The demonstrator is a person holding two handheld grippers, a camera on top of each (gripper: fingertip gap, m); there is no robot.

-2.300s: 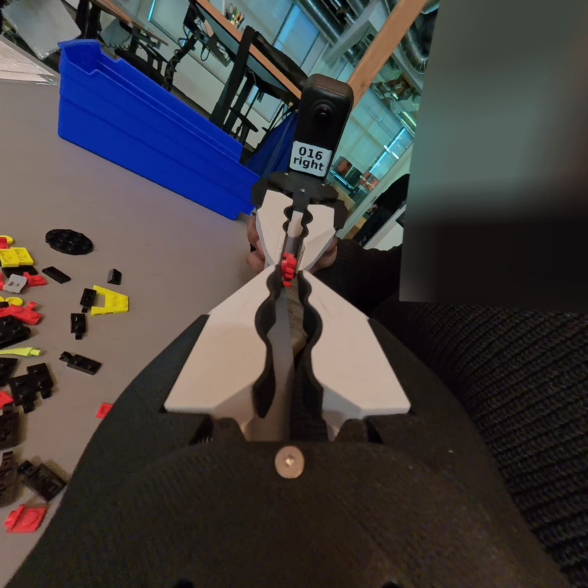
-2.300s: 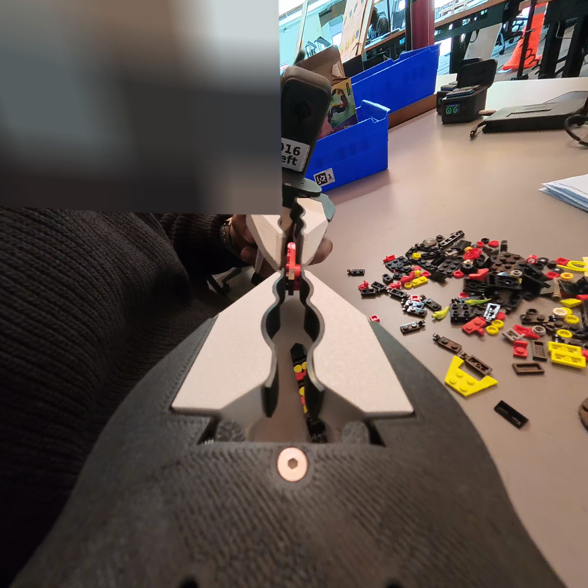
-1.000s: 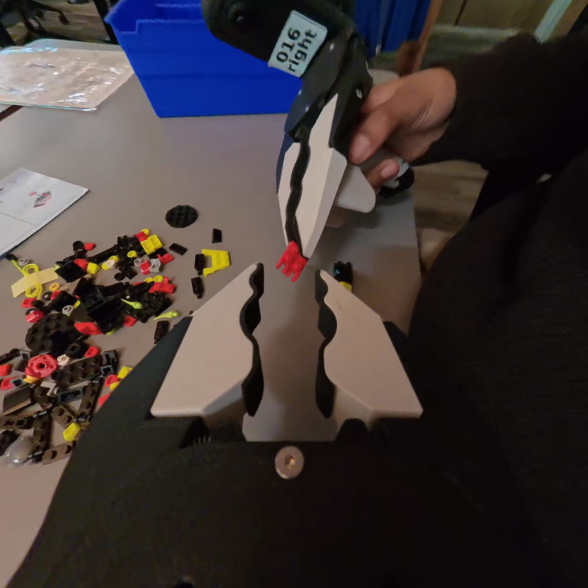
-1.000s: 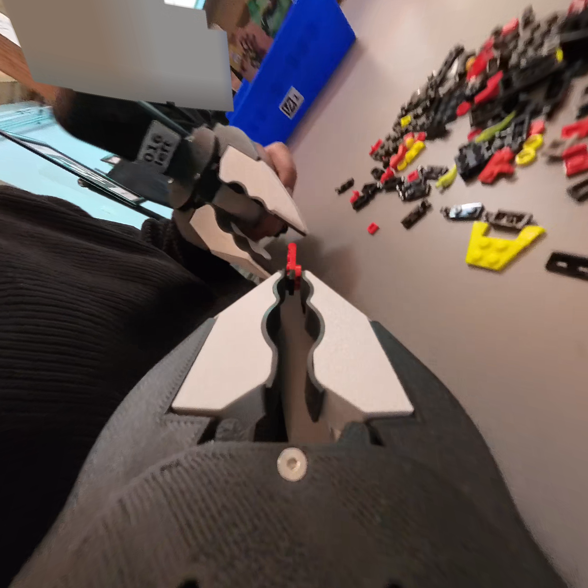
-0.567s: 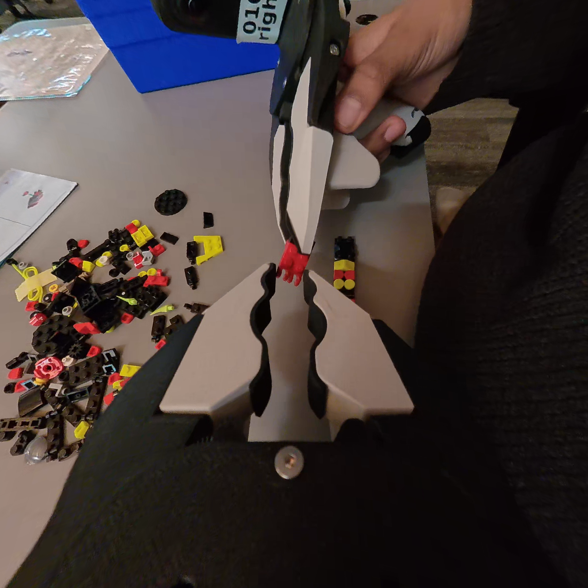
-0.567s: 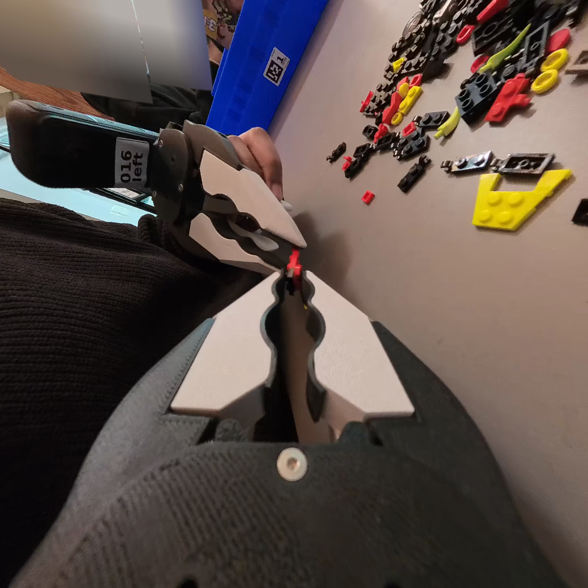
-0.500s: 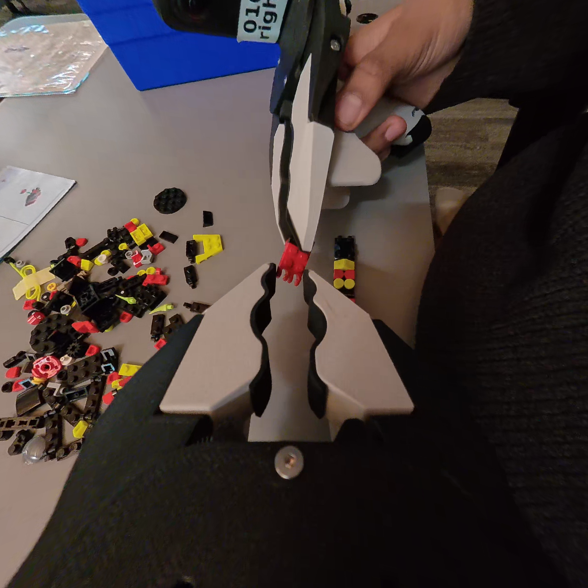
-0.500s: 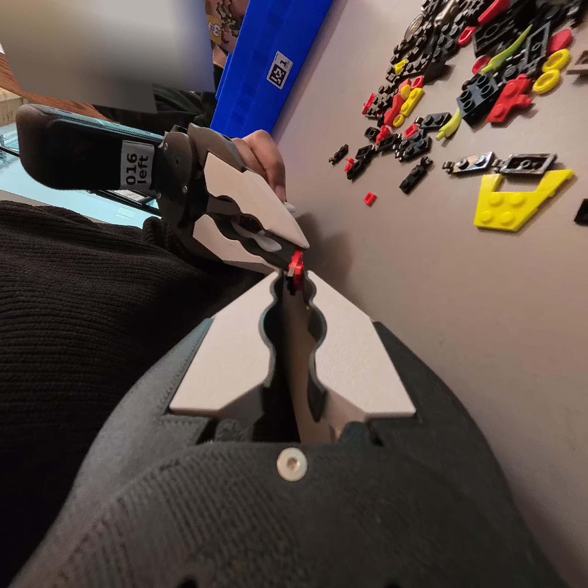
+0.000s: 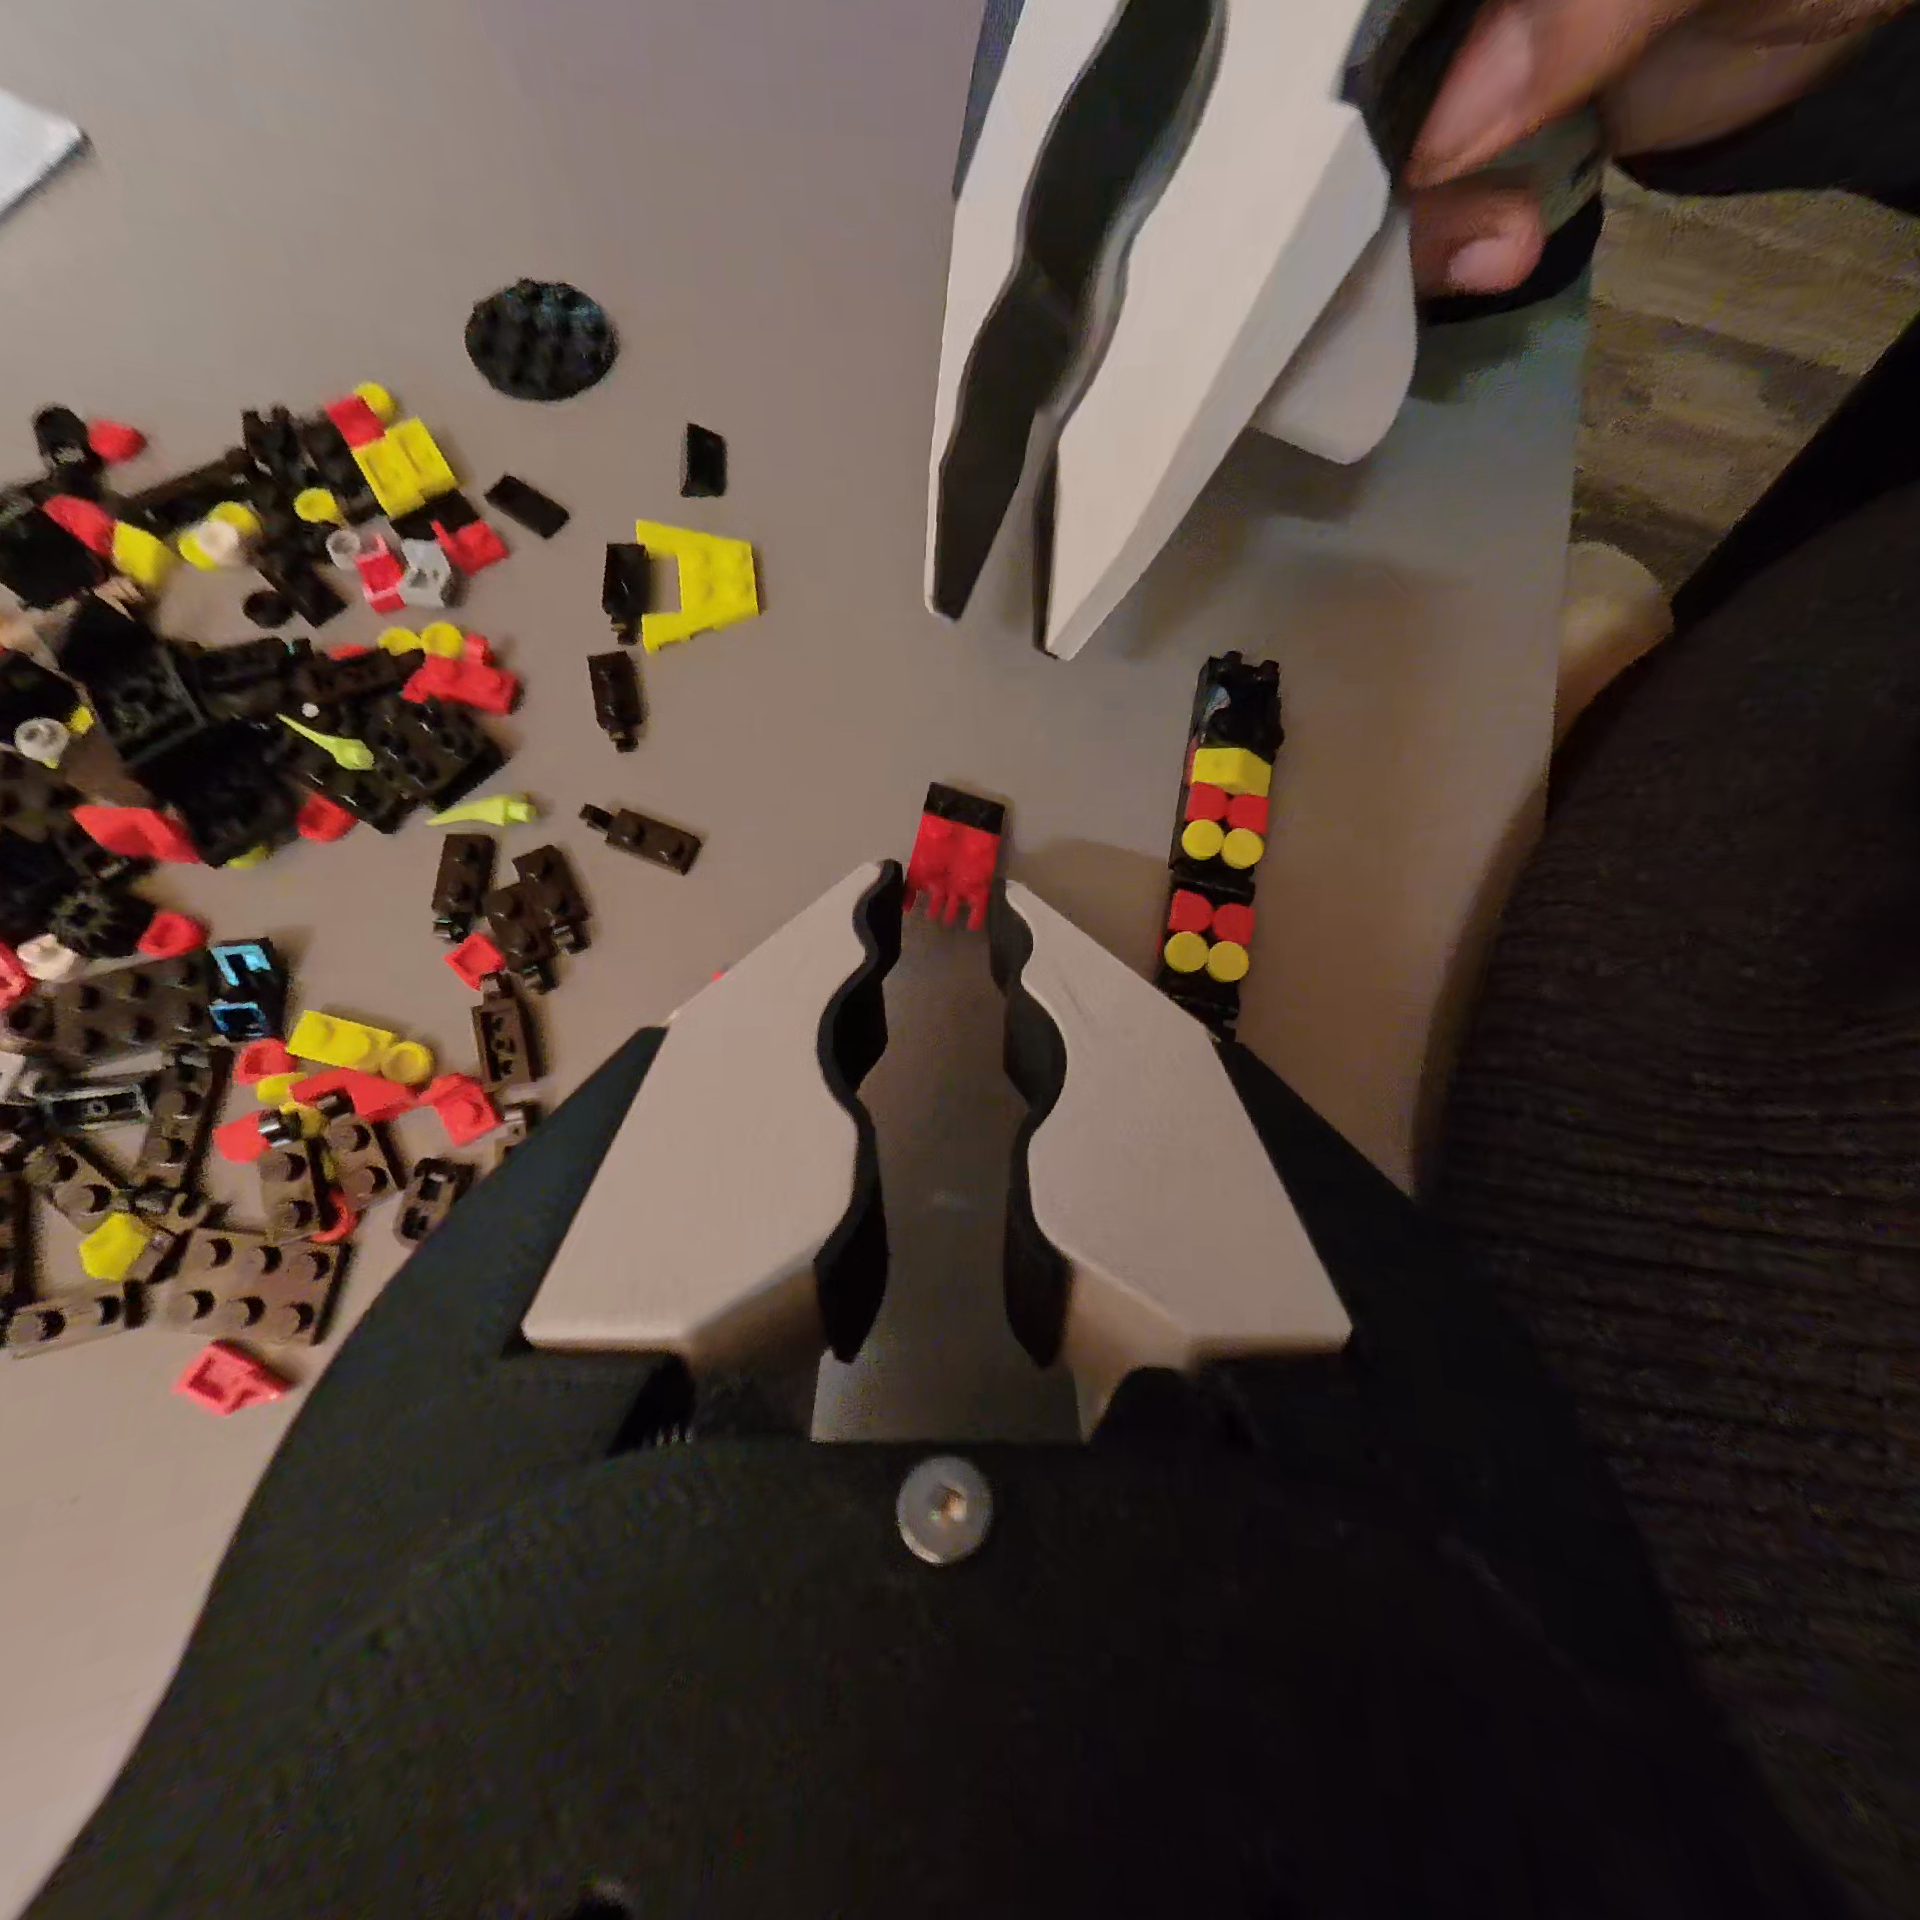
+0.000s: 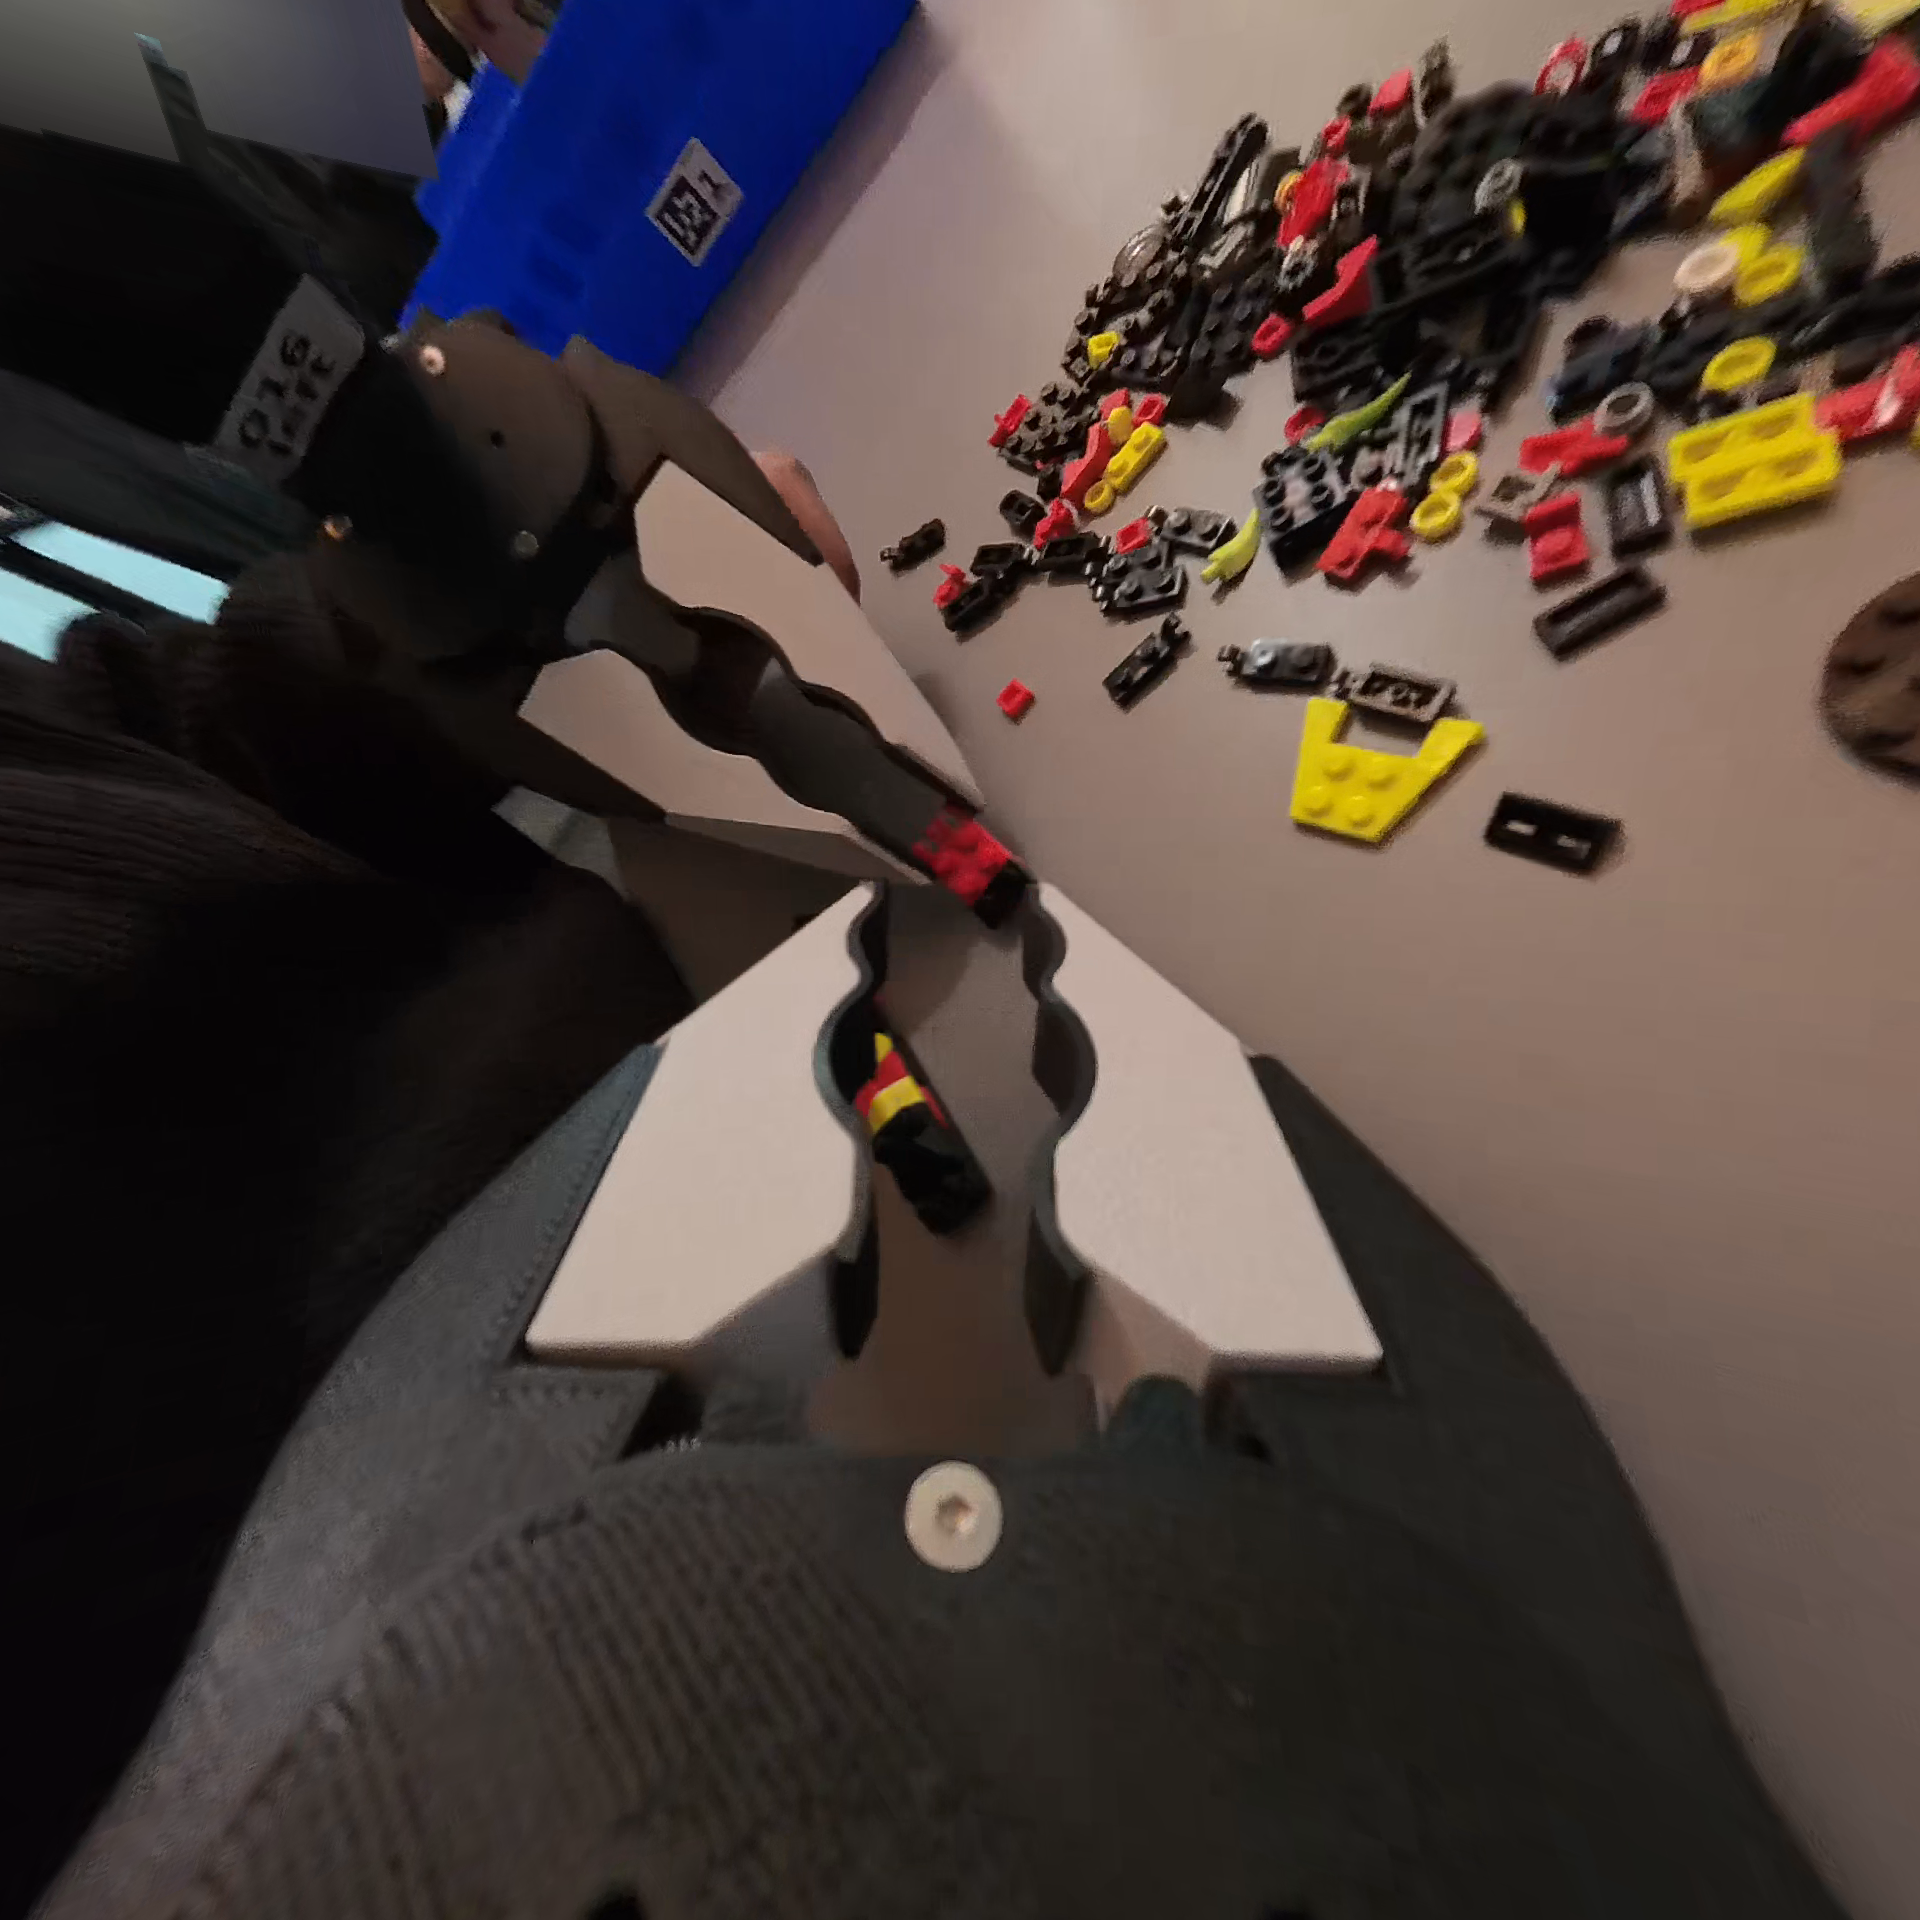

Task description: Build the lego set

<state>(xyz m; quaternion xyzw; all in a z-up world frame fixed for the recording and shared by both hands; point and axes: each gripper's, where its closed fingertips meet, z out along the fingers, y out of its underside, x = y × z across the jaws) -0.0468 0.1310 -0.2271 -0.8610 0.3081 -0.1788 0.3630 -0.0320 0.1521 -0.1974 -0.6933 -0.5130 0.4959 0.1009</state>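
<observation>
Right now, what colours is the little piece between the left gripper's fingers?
Red, with a black end: the small clip piece shows best in the left wrist view.

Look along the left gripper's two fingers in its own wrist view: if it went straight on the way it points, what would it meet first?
The left gripper would first meet the small red and black lego piece sitting at its fingertips, probably already between them. Beyond that lies bare grey table; the right gripper hangs farther ahead, seemingly higher.
</observation>
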